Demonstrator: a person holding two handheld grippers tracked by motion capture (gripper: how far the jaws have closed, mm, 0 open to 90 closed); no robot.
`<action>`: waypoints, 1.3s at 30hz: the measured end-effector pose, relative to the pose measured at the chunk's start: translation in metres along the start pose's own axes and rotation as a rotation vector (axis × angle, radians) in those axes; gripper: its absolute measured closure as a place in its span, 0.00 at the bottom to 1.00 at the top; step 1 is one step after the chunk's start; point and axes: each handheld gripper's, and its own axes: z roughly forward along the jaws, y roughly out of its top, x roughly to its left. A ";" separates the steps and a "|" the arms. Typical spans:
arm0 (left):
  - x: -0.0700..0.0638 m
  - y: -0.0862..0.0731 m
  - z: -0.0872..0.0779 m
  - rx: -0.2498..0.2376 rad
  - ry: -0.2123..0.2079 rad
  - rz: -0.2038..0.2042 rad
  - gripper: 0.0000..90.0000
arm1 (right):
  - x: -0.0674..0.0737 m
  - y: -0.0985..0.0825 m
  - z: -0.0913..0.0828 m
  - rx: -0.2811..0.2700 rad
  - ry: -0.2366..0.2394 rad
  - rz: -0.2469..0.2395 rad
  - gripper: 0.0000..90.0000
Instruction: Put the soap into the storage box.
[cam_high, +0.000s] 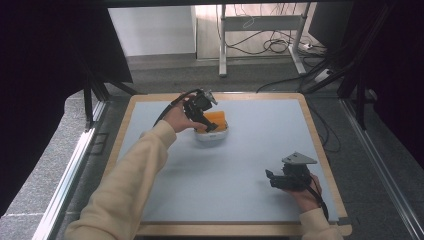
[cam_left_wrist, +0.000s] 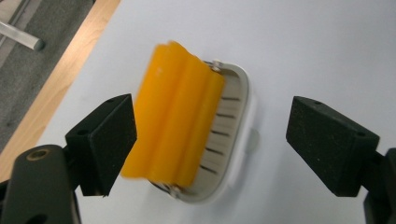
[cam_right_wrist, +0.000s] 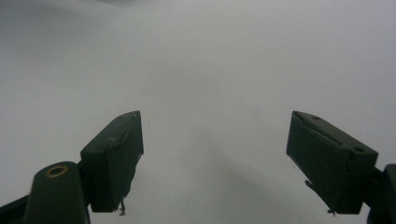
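An orange ridged block (cam_high: 216, 120) (cam_left_wrist: 173, 112) lies tilted across a white slotted dish (cam_high: 212, 136) (cam_left_wrist: 236, 140) at the back middle of the table. Just above it hangs my left gripper (cam_high: 204, 120) (cam_left_wrist: 212, 140), open, with its pads standing on either side of the block and dish and touching neither. At the front right, my right gripper (cam_high: 271, 178) (cam_right_wrist: 212, 158) is held low over the bare mat. It is open too, with nothing between its fingers.
The pale grey mat (cam_high: 250, 165) covers a table with a wooden rim (cam_high: 320, 150). Beyond the far edge stand metal desk legs (cam_high: 222, 45) with loose cables (cam_high: 275, 45) on the floor. Dark curtains hang on both sides.
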 end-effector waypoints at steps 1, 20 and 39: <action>-0.003 -0.004 -0.003 -0.008 0.000 -0.004 0.18 | 0.000 0.000 0.000 0.000 -0.001 0.000 0.21; -0.073 -0.095 -0.036 -0.095 0.059 -0.157 0.20 | 0.005 -0.001 0.001 0.010 -0.005 -0.007 0.21; -0.092 -0.163 -0.040 -0.075 0.106 -0.248 0.20 | 0.005 0.000 -0.001 -0.017 -0.027 -0.024 0.21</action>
